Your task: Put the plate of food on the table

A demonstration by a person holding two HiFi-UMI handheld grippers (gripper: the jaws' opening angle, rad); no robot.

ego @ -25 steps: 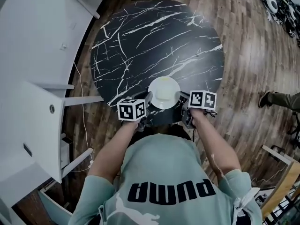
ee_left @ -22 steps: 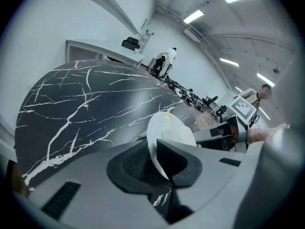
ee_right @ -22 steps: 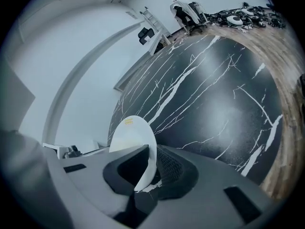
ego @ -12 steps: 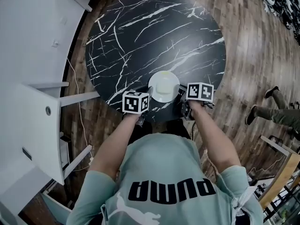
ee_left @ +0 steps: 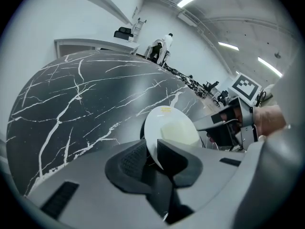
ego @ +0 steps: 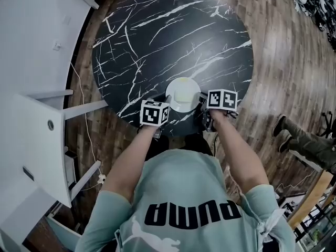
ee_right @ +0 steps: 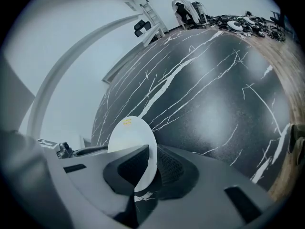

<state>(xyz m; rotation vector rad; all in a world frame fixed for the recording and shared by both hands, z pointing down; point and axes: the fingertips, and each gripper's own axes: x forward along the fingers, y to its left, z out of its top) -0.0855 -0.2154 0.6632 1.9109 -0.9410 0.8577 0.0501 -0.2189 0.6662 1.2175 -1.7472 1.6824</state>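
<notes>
A white plate [ego: 183,94] with a pale yellow food patch sits over the near edge of the round black marble table [ego: 173,35]. Both grippers hold it by the rim. My left gripper [ego: 167,104] is shut on the plate's left edge, and the rim [ee_left: 153,149] runs between its ribbed pads. My right gripper [ego: 201,102] is shut on the right edge, where the plate [ee_right: 133,137] stands between its pads. Whether the plate touches the tabletop [ee_left: 86,94] cannot be told.
White counters and shelves [ego: 31,62] stand to the left, with a cable [ego: 86,130] on the wood floor beside them. A bystander's legs [ego: 302,135] are at the right. A person in white [ee_right: 183,4] stands beyond the table's far side.
Both grippers have carried the plate a little farther in over the table's near edge. The bystander's legs at the right have shifted.
</notes>
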